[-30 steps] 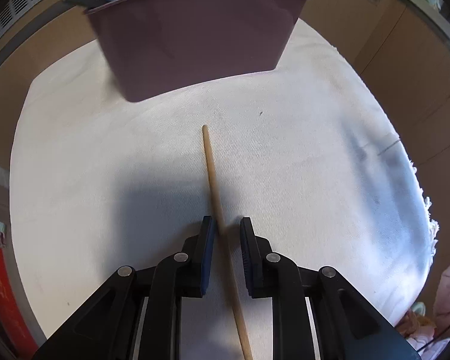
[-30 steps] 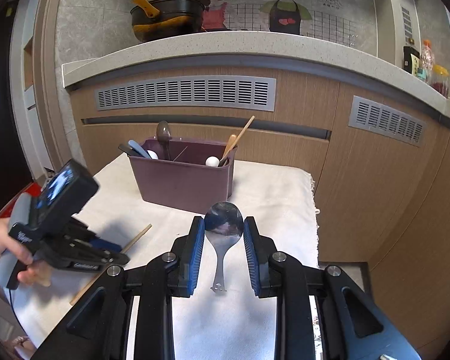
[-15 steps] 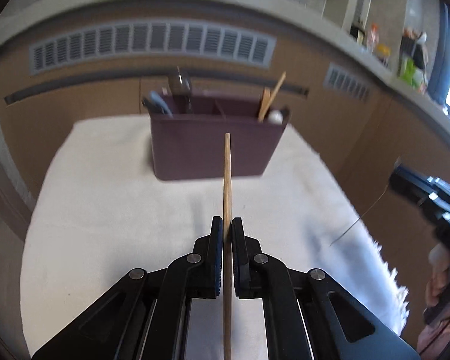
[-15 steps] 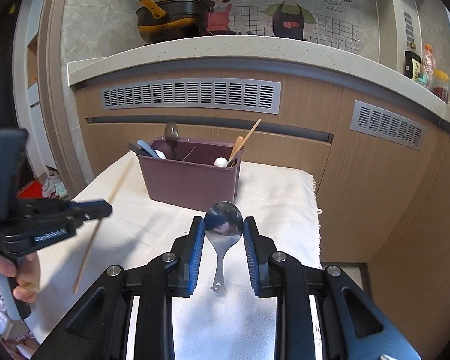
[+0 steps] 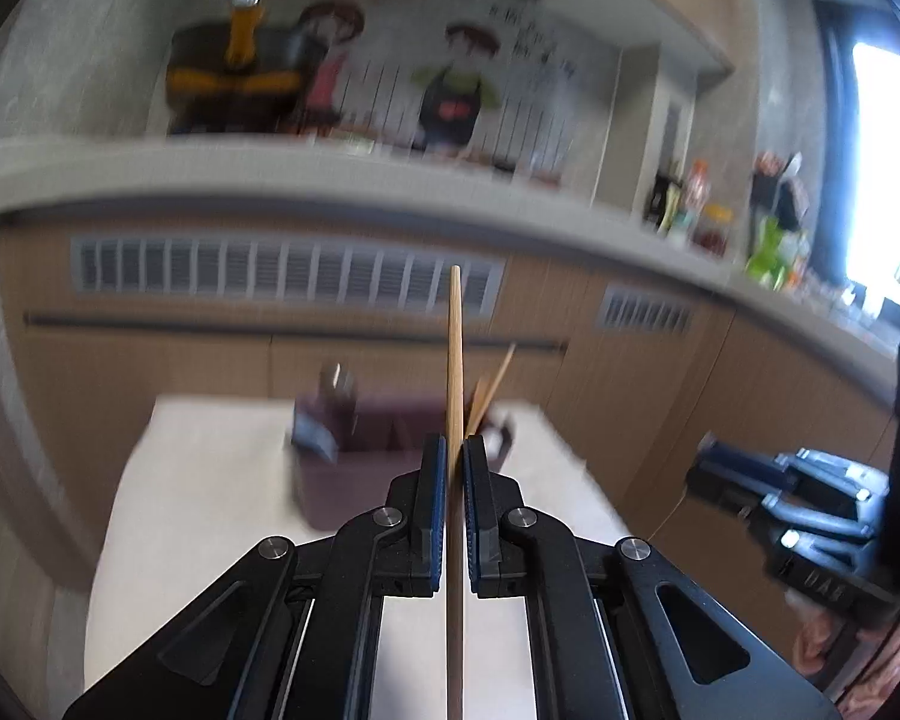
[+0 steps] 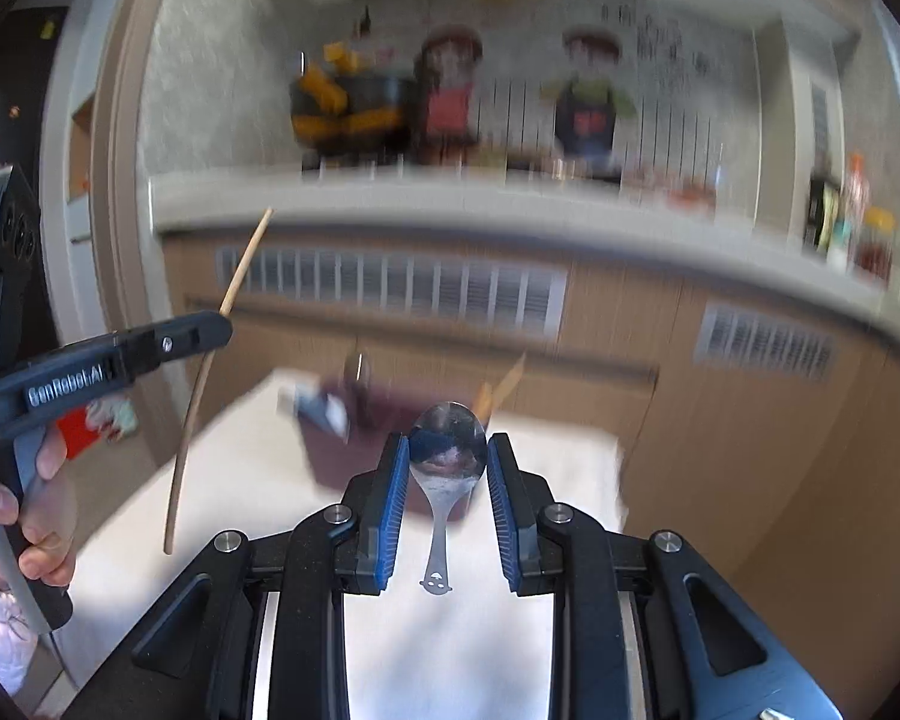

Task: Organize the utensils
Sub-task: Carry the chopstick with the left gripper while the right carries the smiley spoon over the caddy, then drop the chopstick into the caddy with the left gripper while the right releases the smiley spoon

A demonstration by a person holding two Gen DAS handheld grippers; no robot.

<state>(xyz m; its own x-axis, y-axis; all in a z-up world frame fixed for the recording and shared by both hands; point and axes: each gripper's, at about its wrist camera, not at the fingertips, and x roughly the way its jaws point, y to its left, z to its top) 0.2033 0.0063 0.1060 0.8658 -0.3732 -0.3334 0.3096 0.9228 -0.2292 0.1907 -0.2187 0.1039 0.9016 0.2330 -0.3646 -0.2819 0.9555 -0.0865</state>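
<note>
My left gripper (image 5: 456,450) is shut on a wooden chopstick (image 5: 455,354), which stands upright between the blue pads, well above the table. From the right wrist view the same gripper (image 6: 225,324) shows at the left with the chopstick (image 6: 201,381) slanting through it. My right gripper (image 6: 448,450) is shut on a metal spoon (image 6: 448,447), bowl up between the pads and handle hanging down. The dark purple utensil holder (image 5: 360,468) stands on the white cloth ahead, blurred, with chopsticks (image 5: 492,384) and other utensils in it.
A white cloth (image 6: 258,480) covers the small table. Behind it runs a wooden cabinet front with vents under a grey counter (image 5: 330,180). A hand (image 6: 36,510) holds the left gripper's handle. The right gripper's body (image 5: 798,504) is at the right.
The left gripper closed on the chopstick lying on the cloth, lifted it and tilted up toward level. The right gripper rose with the spoon. Both views are now motion-blurred.
</note>
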